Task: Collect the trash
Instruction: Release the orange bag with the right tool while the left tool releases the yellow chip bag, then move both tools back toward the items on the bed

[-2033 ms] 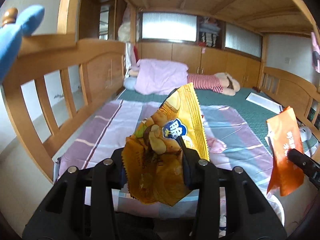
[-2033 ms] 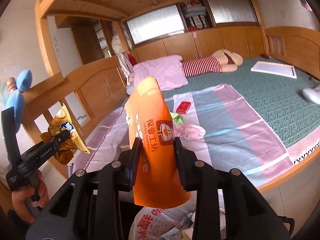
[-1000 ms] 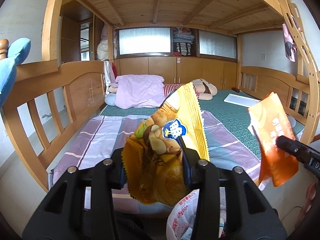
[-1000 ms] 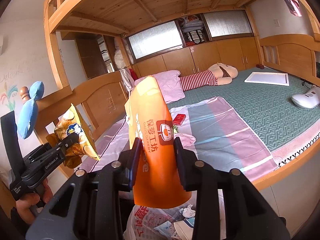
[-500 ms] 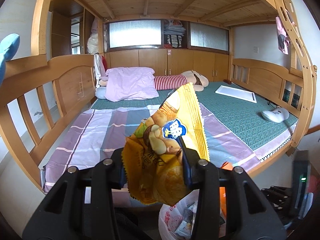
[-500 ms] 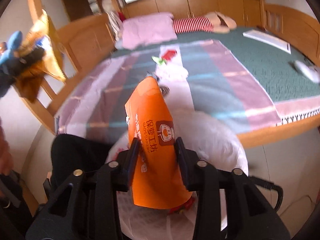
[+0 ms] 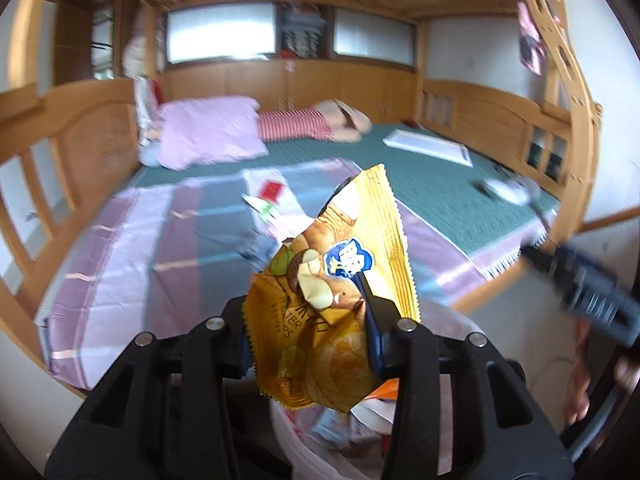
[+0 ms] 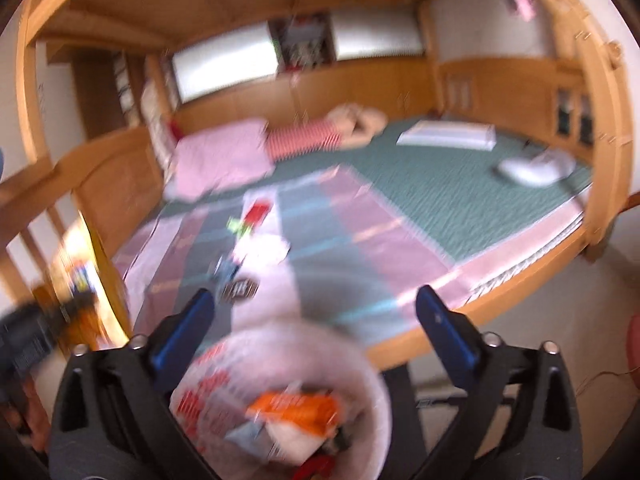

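Trash is going into the white bag [image 8: 372, 364]: the orange wrapper [image 8: 296, 410] is lying inside, the right gripper [image 8: 316, 316] having just spread its fingers wide. The left gripper [image 7: 310, 320] is pinching the yellow snack packet [image 7: 340, 300] above the bag, needing release next.

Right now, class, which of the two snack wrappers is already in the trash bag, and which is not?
The orange wrapper lies inside the white trash bag, beneath the open right hand-held gripper. The yellow chip bag is clamped in the left hand-held gripper.
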### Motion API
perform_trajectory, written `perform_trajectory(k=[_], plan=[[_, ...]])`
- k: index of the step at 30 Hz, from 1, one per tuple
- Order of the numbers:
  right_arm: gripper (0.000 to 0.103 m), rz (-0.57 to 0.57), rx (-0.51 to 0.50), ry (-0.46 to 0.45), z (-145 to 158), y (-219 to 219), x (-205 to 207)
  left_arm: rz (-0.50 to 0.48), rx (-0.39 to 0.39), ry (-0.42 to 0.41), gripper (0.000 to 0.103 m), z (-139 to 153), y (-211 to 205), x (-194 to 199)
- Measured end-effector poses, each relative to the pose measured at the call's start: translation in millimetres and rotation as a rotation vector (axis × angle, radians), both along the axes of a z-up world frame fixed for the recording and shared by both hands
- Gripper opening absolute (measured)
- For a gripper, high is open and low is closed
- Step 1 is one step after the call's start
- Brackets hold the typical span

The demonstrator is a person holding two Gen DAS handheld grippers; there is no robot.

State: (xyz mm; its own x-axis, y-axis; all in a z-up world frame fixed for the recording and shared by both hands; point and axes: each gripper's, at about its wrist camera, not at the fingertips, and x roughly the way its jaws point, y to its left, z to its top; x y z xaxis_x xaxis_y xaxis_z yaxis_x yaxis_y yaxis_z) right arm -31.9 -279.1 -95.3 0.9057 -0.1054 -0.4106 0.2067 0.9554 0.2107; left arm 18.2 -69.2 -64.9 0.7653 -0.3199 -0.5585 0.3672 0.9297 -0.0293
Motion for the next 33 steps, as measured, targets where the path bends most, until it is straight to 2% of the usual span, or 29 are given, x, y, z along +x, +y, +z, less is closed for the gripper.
perform_trajectory(k=[2,4,5,7,8,9,12,17,19,21,24,27,29,31,32,33], plan=[[0.1,-0.018,-0.026,-0.018,4.4,-2.0,-2.1,-0.072,0.002,0.052,0.044,-13.1,-10.2,1.3],[0.1,-0.042,-0.063,-0.039,7.4,-2.6,-4.8,-0.144,-0.005,0.105,0.05,-25.2,-18.6,1.7],[0.1,-0.054,-0.078,-0.047,8.3,-2.6,-5.3,-0.181,-0.01,0.132,0.055,-31.7,-23.3,1.1],[0.1,-0.071,-0.09,-0.052,7.8,-4.0,-4.5,-0.222,-0.003,0.158,0.073,-41.1,-32.4,-0.9],[0.1,-0.077,-0.091,-0.052,7.2,-5.5,-3.8,-0.226,0.0,0.158,0.086,-42.8,-35.0,-1.6],[0.1,-0.086,-0.091,-0.053,6.6,-6.9,-3.3,-0.229,0.001,0.152,0.091,-44.1,-36.4,-2.6],[0.1,-0.126,-0.075,-0.063,4.0,-10.3,-3.2,-0.227,-0.008,0.143,0.096,-44.6,-36.2,-2.3],[0.1,-0.163,0.024,-0.194,1.7,-16.9,-17.4,-0.164,-0.021,0.099,0.099,-41.5,-23.2,3.7],[0.1,-0.181,0.021,-0.177,5.5,-19.2,-11.8,-0.116,-0.025,0.068,0.099,-41.0,-13.8,7.2],[0.1,-0.193,-0.022,-0.155,8.1,-17.2,-1.6,-0.065,-0.042,0.043,0.099,-41.7,-2.0,14.9],[0.1,-0.224,-0.064,-0.18,12.3,-9.4,10.8,0.033,-0.086,0.019,0.099,-46.2,22.7,35.4],[0.099,-0.144,-0.019,-0.151,13.1,-4.7,36.7,0.141,-0.117,0.036,0.099,-57.4,51.6,66.9],[0.09,-0.065,-0.021,-0.084,12.5,5.8,65.9,0.214,-0.149,0.081,0.099,-70.1,73.4,96.2],[0.073,-0.009,-0.069,-0.006,10.8,20.0,96.7,0.295,-0.172,0.116,0.098,-81.9,92.3,130.1],[0.066,0.028,-0.091,0.032,8.1,28.0,114.7,0.318,-0.165,0.121,0.092,-85.9,97.4,141.3],[0.055,0.051,-0.099,0.059,5.2,33.6,128.1,0.339,-0.146,0.125,0.082,-90.6,101.0,154.6]])
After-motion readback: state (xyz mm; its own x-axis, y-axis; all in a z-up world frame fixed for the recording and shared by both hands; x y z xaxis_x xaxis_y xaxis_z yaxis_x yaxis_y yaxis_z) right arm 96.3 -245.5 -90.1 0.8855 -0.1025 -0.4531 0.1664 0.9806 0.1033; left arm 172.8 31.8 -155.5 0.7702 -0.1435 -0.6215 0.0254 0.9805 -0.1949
